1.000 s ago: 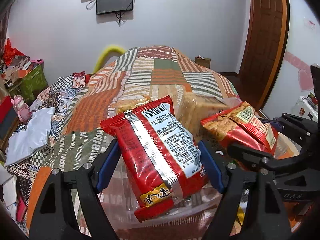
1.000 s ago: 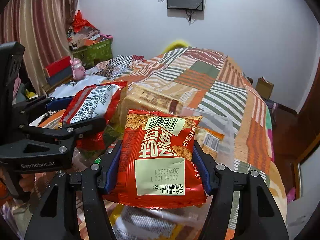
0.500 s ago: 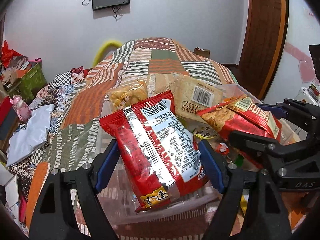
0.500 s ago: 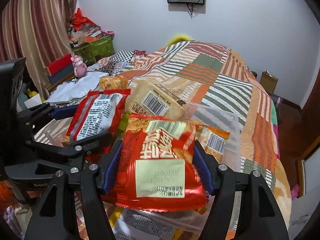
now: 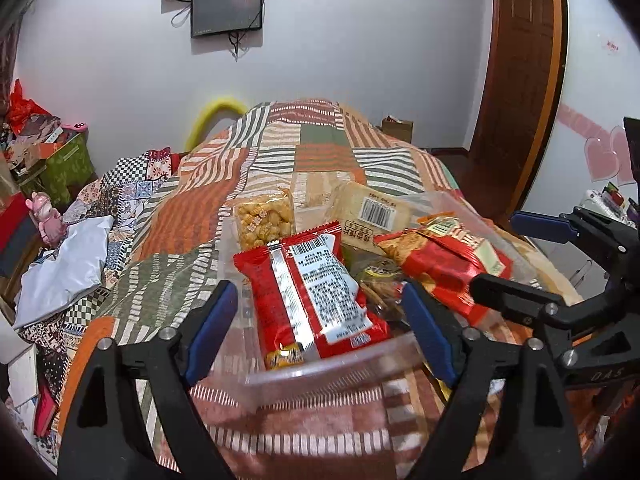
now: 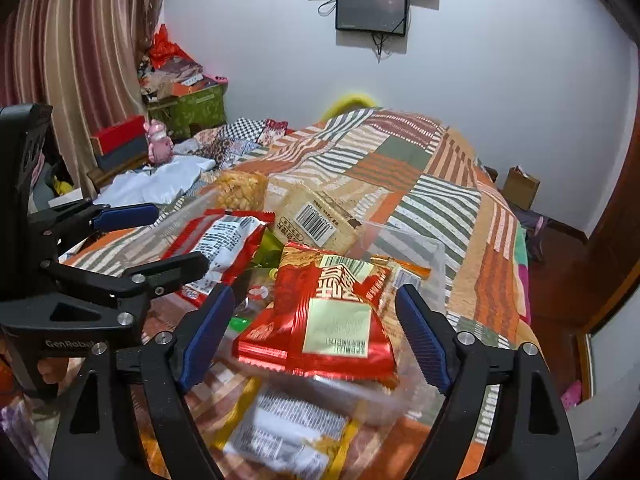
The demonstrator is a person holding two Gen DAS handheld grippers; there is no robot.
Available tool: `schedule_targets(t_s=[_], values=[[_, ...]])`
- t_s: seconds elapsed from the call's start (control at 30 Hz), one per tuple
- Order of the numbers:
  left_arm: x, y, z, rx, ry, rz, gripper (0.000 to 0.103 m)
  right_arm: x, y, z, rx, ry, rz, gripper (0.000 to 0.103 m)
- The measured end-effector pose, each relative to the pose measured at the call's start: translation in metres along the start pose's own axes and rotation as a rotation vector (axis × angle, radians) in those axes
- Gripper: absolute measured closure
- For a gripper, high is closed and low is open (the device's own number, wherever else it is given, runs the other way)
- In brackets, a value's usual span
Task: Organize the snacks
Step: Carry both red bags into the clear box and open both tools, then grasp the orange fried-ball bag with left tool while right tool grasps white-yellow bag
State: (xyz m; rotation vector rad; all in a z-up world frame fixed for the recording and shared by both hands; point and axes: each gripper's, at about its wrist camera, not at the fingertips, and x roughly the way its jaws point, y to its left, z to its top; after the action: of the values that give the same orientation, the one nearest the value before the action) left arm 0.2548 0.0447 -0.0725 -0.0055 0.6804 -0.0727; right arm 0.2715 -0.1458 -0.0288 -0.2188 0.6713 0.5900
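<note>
A clear plastic bin sits on the patchwork bed and holds several snack packs. My left gripper is open; a red pack with a silver stripe lies in the bin between its fingers, free of the pads. My right gripper is open; a red and gold pack lies on the bin's contents between its fingers. That pack also shows in the left wrist view. A cracker pack with a barcode and a clear pack of yellow puffs stand at the bin's far side.
A yellow snack pack lies on the bed in front of the bin. White cloth and a pink toy lie at the left. Boxes are stacked by the curtain. A wooden door is at the right.
Both grippers opened and let go of their packs, which dropped into the bin. Both grippers have drawn back a little.
</note>
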Motion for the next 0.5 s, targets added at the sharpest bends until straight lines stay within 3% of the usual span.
schedule_targets(t_s=[0.23, 0.5], values=[[-0.020, -0.001, -0.016, -0.017, 0.009, -0.014, 0.013, -0.019, -0.007, -0.022, 0.064, 0.003, 0.016, 0.019], [-0.024, -0.004, -0.043, -0.017, 0.054, -0.017, 0.012, -0.003, -0.011, -0.056, 0.120, 0.106, 0.018, 0.017]])
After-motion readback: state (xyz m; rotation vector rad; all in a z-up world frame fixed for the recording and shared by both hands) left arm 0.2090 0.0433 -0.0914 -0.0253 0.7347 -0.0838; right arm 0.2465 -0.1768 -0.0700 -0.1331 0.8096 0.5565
